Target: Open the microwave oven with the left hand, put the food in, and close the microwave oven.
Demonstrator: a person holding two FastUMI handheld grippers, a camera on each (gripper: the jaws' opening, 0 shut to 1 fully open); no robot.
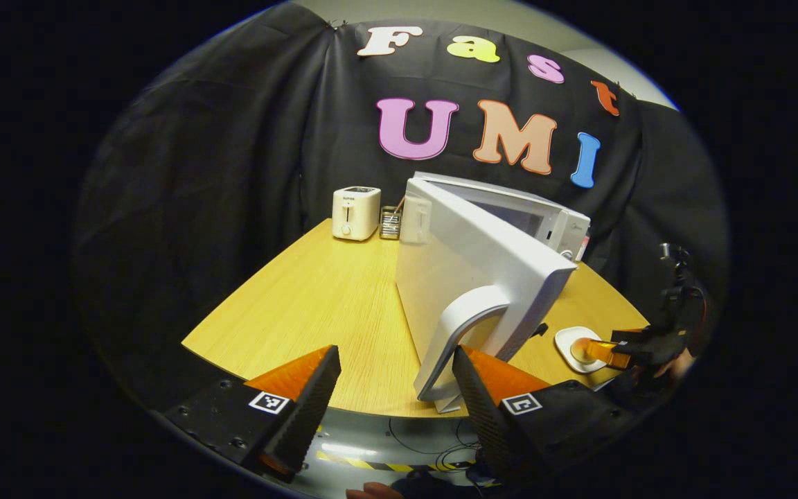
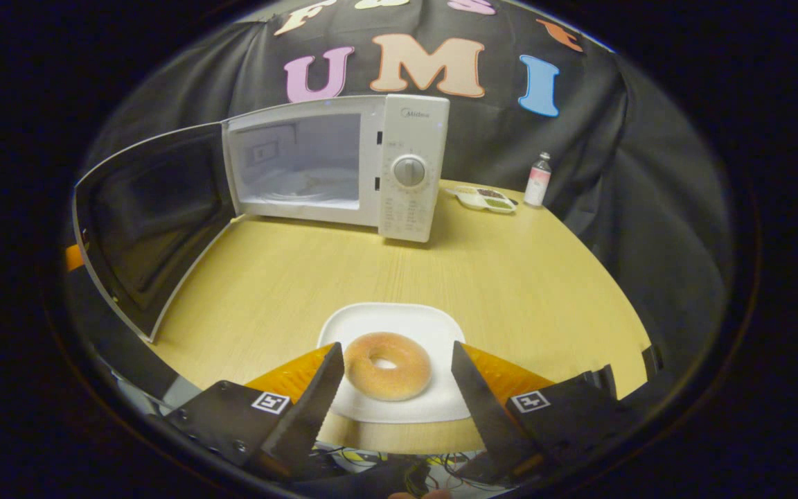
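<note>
The white microwave (image 2: 409, 166) stands at the back of the table with its door (image 2: 149, 215) swung wide open and its cavity (image 2: 302, 166) bare. In the left gripper view the door's curved handle (image 1: 465, 326) is just inside my left gripper (image 1: 395, 395), close to its right finger; the gripper is open. A doughnut (image 2: 387, 365) lies on a white plate (image 2: 385, 319) near the table's front edge. My right gripper (image 2: 395, 388) is open, with a finger on either side of the doughnut and a gap on the right. The right gripper (image 1: 621, 353) also appears at the plate (image 1: 569, 339).
A white toaster (image 1: 355, 213) and a small metal rack (image 1: 390, 222) stand at the back left of the wooden table (image 1: 302, 305). Right of the microwave sit a divided dish (image 2: 485, 199) and a small bottle (image 2: 537, 180). The open door juts over the table's front left.
</note>
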